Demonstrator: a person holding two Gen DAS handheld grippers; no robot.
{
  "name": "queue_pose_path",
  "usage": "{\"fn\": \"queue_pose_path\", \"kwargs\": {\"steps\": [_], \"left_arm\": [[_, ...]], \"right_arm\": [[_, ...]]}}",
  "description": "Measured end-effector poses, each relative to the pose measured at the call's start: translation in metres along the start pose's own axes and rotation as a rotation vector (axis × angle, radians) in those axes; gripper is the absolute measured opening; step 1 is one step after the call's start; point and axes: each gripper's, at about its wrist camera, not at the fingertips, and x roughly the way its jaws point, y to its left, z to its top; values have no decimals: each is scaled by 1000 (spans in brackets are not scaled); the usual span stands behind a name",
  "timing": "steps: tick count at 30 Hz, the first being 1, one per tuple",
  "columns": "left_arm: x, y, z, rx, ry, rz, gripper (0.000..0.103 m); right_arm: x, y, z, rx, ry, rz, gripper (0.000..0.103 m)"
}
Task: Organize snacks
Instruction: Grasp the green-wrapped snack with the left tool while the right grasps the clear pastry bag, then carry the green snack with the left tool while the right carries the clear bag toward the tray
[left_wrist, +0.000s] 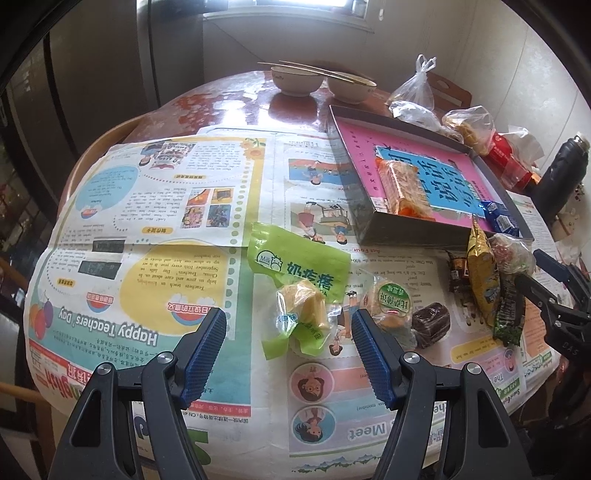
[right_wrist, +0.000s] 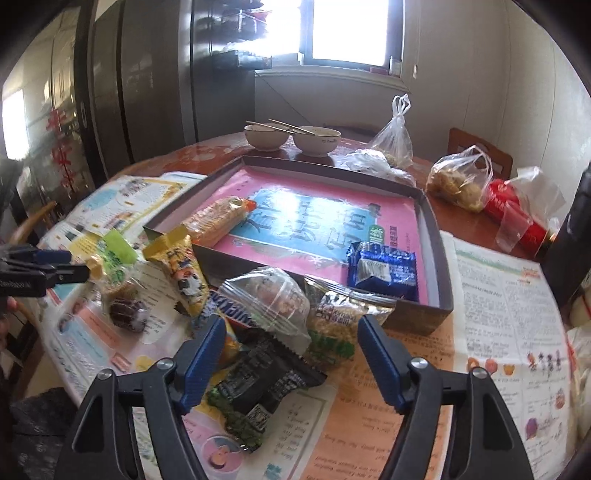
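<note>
A shallow box (left_wrist: 410, 230) with a pink and blue sheet inside holds an orange cracker pack (left_wrist: 402, 184) and a blue cookie pack (left_wrist: 496, 218). My left gripper (left_wrist: 288, 325) is open over a yellow candy in clear wrap (left_wrist: 304, 308) beside a green milk-candy bag (left_wrist: 295, 262). A round green-label cake (left_wrist: 393, 302) and a brown cake (left_wrist: 430, 325) lie just right of it. My right gripper (right_wrist: 291, 332) is open above a pile of snacks: a black pack (right_wrist: 266, 387), a clear-wrapped snack (right_wrist: 273, 299), a green-yellow pack (right_wrist: 336, 325) and a yellow pack (right_wrist: 181, 269). The box (right_wrist: 439, 251) lies just behind.
Newspaper (left_wrist: 155, 229) covers the round table. Two bowls with chopsticks (left_wrist: 295, 79) stand at the far edge. Plastic bags of food (right_wrist: 461, 181), a red pack (right_wrist: 517, 218) and a dark flask (left_wrist: 561, 170) sit right of the box.
</note>
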Motion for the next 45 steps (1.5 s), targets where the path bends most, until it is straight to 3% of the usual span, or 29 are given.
{"fn": "queue_pose_path", "kwargs": {"steps": [8, 15, 21, 25, 29, 45], "left_arm": [[7, -3, 2, 3, 9, -9, 72], [14, 4, 2, -23, 21, -28, 70], [22, 3, 3, -34, 34, -45, 56], [24, 3, 6, -44, 34, -64, 52], [27, 0, 9, -43, 29, -67, 40], [13, 8, 14, -85, -27, -105, 38]], "right_arm": [[13, 14, 3, -114, -5, -26, 46], [22, 21, 9, -141, -2, -20, 38], [33, 27, 9, -161, 28, -8, 37], [36, 23, 9, -130, 26, 23, 37], [36, 16, 8, -85, 20, 70, 37], [25, -7, 9, 71, 2, 152, 37]]}}
